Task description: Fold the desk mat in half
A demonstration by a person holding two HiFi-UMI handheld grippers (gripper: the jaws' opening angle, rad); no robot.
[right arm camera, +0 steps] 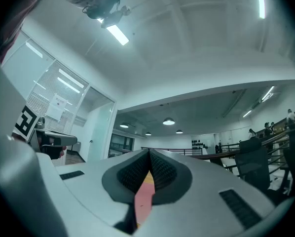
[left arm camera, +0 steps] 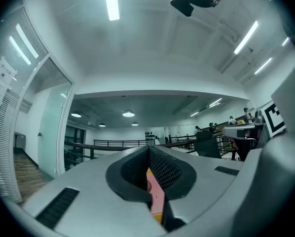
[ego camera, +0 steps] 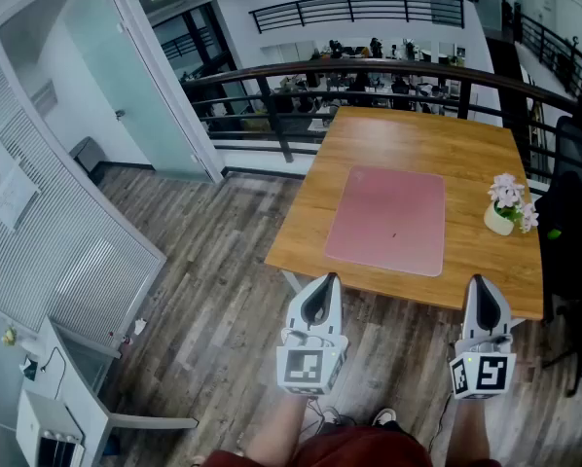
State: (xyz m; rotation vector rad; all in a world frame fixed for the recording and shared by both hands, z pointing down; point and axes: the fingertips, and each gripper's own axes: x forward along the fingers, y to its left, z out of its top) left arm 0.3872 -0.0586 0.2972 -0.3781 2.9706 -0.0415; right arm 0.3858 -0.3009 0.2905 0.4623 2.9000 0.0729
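Desk mat (ego camera: 386,220) lies flat on the counter (ego camera: 466,139), untouched.
It sits ahead of both hands. The left gripper (ego camera: 322,295) is slightly nearer its front edge than the right gripper (ego camera: 484,295), and both sets of fingers (left arm camera: 165,169) are clenched on nothing.

Open-plan office mezzanine, glass partition (ego camera: 145,86), black railing (ego camera: 388,65), busy desks (ego camera: 369,49) beyond, office chair (ego camera: 573,188)

The right gripper (right arm camera: 149,153) has its fingers (right arm camera: 163,174) closed tip to tip — the pink desk mat (right arm camera: 143,197) (a sliver) shows below.
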